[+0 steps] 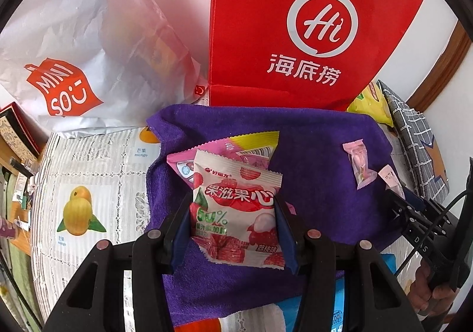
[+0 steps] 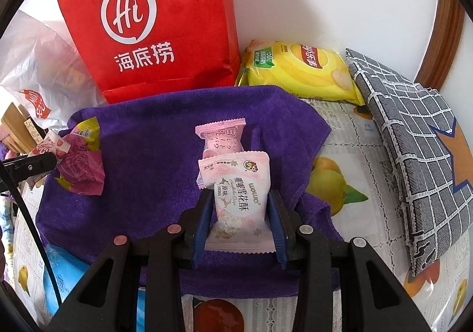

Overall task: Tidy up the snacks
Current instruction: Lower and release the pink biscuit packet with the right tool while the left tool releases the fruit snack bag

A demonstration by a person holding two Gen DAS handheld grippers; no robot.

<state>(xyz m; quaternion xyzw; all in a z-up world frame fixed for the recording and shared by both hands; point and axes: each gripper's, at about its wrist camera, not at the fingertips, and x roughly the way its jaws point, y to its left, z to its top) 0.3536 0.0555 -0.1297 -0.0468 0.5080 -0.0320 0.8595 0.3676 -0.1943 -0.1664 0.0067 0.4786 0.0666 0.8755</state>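
Note:
My left gripper [image 1: 233, 207] is shut on a white and red lychee gummy packet [image 1: 236, 210], held over a purple towel [image 1: 319, 190]. A pink and yellow snack packet [image 1: 236, 145] lies on the towel just behind it. My right gripper [image 2: 241, 204] is shut on a pale pink nougat crisp packet [image 2: 239, 193]. A second small pink packet [image 2: 221, 136] lies on the towel just beyond it. The right gripper [image 1: 399, 198] also shows at the right of the left wrist view, beside two pink packets [image 1: 359, 163].
A red paper bag [image 1: 295, 30] stands behind the towel, a white Miniso plastic bag [image 1: 74, 65] to its left. A yellow chip bag [image 2: 298, 71] and a grey checked pouch [image 2: 414, 154] lie at the right. A fruit-print tablecloth [image 1: 88, 184] covers the table. A blue pack [image 2: 65, 275] lies near the front.

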